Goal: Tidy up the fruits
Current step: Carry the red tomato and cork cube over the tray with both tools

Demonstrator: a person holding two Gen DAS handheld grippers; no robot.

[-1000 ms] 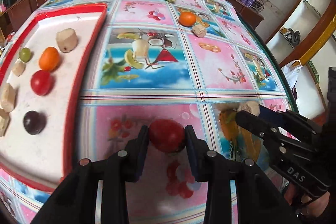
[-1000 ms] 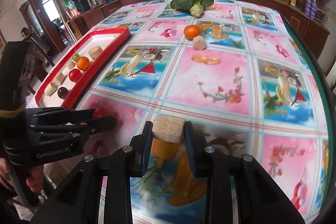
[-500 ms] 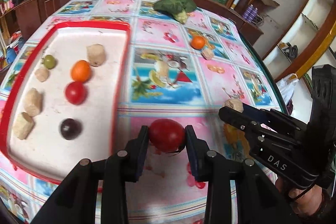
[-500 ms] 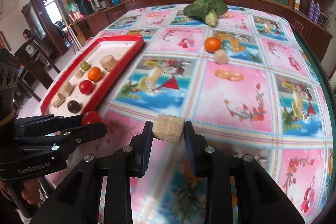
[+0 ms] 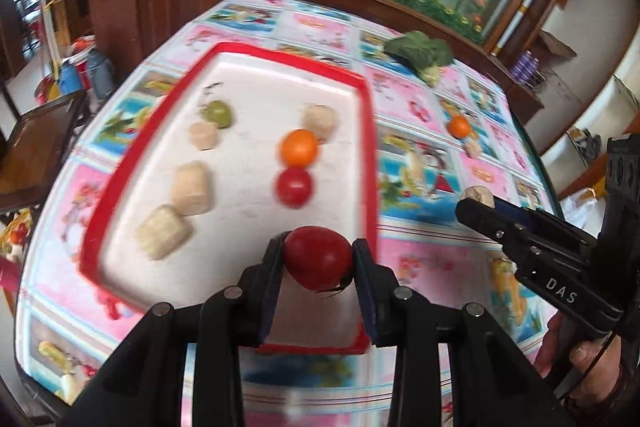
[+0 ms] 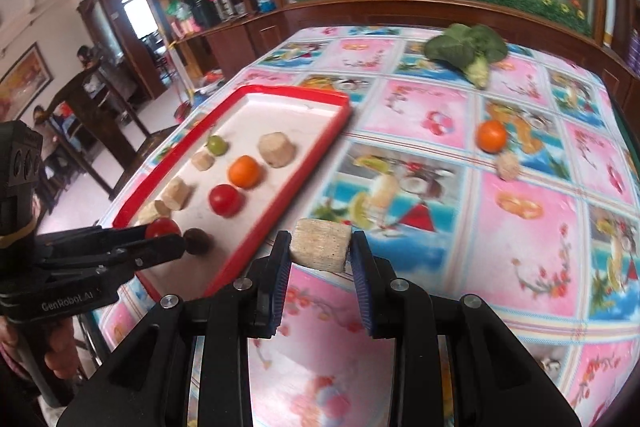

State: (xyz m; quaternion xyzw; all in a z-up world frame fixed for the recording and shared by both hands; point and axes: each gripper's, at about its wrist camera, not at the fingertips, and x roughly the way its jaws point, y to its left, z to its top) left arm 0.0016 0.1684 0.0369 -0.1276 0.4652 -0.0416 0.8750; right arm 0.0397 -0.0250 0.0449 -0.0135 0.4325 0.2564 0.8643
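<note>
A desk [image 6: 520,227] covered in a bright picture cloth carries a red-rimmed white tray [image 6: 280,93] near its left edge. The sorting looks well along, though not finished.

Already lying in the tray are an orange [image 6: 245,171], a red tomato [image 6: 226,200], a green fruit [image 6: 217,145], a dark round fruit [image 6: 197,240] near the tray's near end, and several pale beige chunks, one of them [image 6: 276,149] beside the orange.

The left tool [image 5: 318,259] is clenched on a second red tomato [image 5: 318,257] and hangs over the near end of the tray, just inside the right-hand rim. The right tool [image 6: 320,247] is clenched on a beige block [image 6: 320,245] and hangs above the cloth, just outside the tray's right rim.

Still out on the desk, well apart from the tray toward the far right, sit another orange [image 6: 491,135] with a small beige chunk [image 6: 508,166] just beside it. A leafy green vegetable [image 6: 466,49] lies near the far edge; whether it belongs to the sorting cannot be told.

Judging by this, two items are about to be set down and at least two more wait.

For room: the far half of the tray is bare, and so is a strip between its two rows. The near end is crowded, with the dark fruit close to the left tool's tomato. The raised rim stands between the block and the tray, so the block probably needs to pass above it. The two tools sit near each other.
</note>
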